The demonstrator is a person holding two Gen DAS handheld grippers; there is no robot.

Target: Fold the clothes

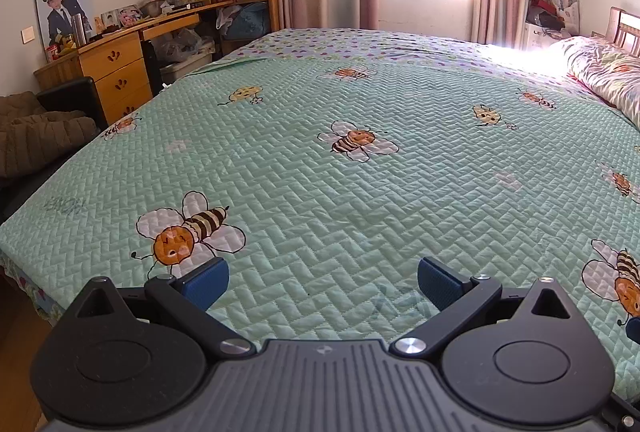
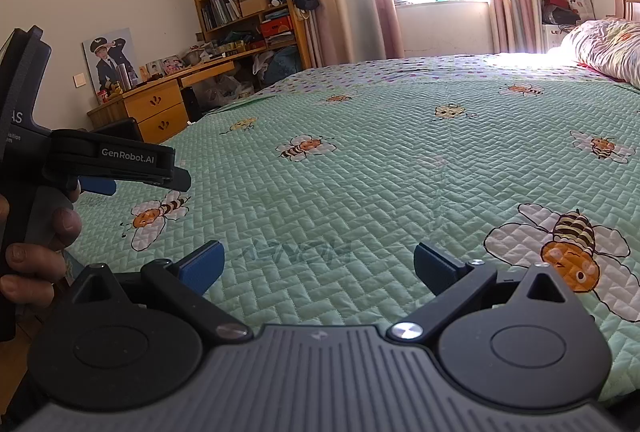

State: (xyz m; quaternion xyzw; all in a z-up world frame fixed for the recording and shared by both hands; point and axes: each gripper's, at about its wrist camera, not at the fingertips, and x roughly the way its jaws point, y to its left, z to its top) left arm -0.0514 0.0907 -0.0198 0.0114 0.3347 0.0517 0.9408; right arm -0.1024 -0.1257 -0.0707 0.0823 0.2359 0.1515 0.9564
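Two handheld grippers hover side by side over the near edge of a bed covered by a green quilted bedspread printed with cartoon bees; the left gripper and the right gripper each have their blue-padded fingers spread wide and hold nothing. No garment to fold appears in either view, so which way it lies from the fingers, how its long axis runs, and which gripper is nearer cannot be told. A rumpled duvet lies at the far right by the headboard.
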